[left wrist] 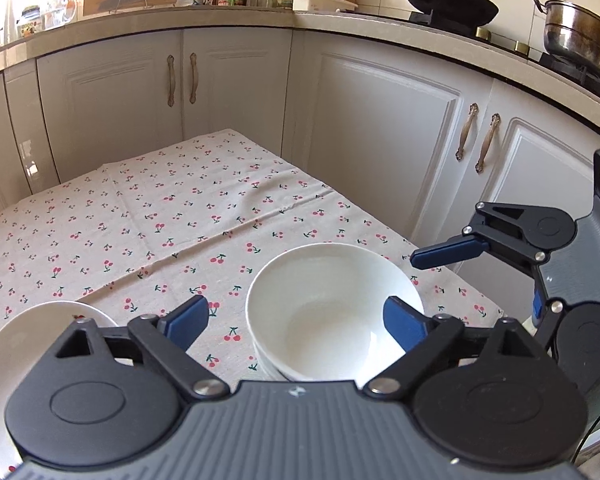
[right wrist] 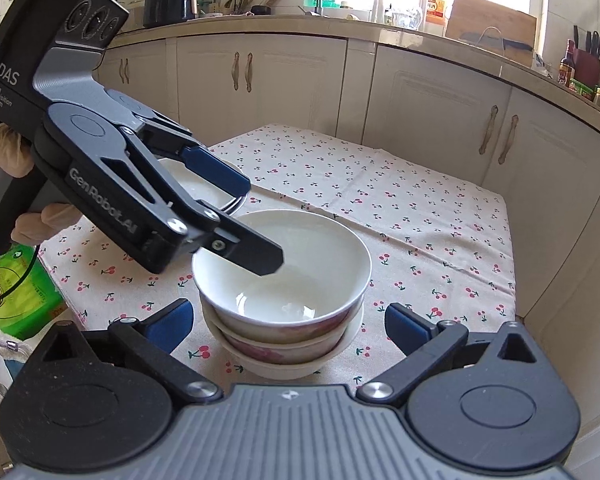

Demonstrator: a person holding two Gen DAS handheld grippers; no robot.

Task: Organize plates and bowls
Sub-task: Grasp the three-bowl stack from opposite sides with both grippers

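A: Big picture first: the surface [right wrist: 440, 208] wears a cream cloth dotted with red cherries, tucked into the corner of white kitchen cabinets [left wrist: 380, 120].

B: And sitting near its front edge, the stack of bowls [right wrist: 284, 312]. Three nested, white inside, pink patterning on the outer walls of the upper two. From the left wrist view only the top white interior [left wrist: 332, 312] shows; the stack's base is cut off behind the tool body.

A: To the far side of it, a white plate [right wrist: 220, 192], mostly hidden behind the left gripper [right wrist: 260, 224]. In the left wrist view a plate rim [left wrist: 40, 340] peeks out at lower left, again half covered.

B: Now that left gripper. It comes in from upper left, angled downward, jaws well apart, nothing clamped. Its lower black finger [right wrist: 256, 254] hangs over the top bowl's rim, the blue-padded upper finger [right wrist: 216, 176] above the plate. I cannot tell if the lower finger touches the rim.

A: Writing on it reads "DAS, Data Acquisition System" on the housing and "GenRobot.AI" along the link.

B: A gloved hand [right wrist: 4, 152] grips its handle at the left edge, only partly in view.

A: The right gripper [right wrist: 288, 324] points down toward the stack, jaws spread wide, blue pads either side of the bowls and clear of them. From the left camera it [left wrist: 480, 276] sits beside the surface's right edge.

B: Bottle labels on the far counter are too small to read.
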